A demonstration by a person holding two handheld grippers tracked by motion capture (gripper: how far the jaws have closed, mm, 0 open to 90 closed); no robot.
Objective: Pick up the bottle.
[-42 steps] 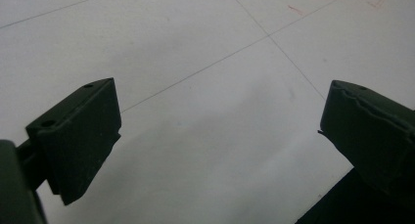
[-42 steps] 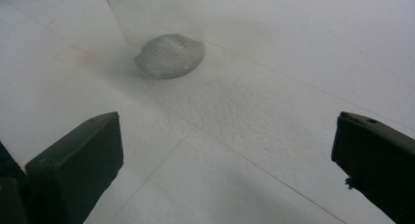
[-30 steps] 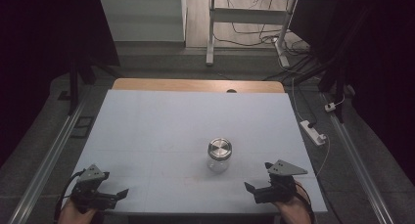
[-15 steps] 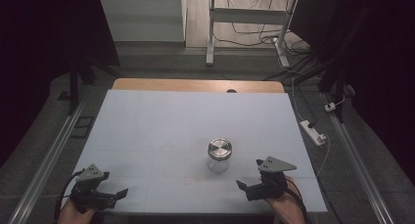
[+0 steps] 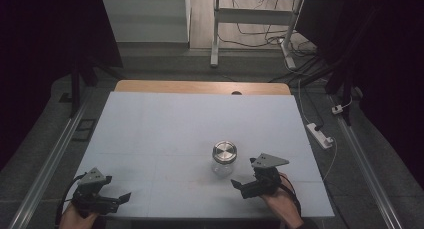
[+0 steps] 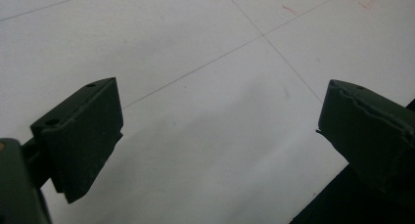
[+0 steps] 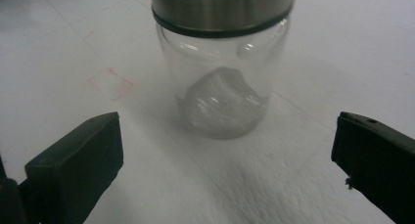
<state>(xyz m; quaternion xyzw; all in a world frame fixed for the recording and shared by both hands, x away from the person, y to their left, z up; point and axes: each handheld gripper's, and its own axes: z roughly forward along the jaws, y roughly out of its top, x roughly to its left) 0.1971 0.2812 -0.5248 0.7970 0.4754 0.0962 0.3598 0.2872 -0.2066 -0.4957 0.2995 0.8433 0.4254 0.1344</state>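
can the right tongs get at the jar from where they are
Probably yes. The right tongs stand open, facing the jar close ahead, with bare table between them and nothing in the way. The gap between the jaws looks wider than the jar.

One glass jar (image 5: 224, 159) with one metal lid (image 5: 224, 151) is counted on one table (image 5: 165, 124). Two grippers, left gripper (image 5: 122, 197) and right gripper (image 5: 239, 186), are seen; one pale lump (image 7: 220, 104), possibly crumpled, is inside.
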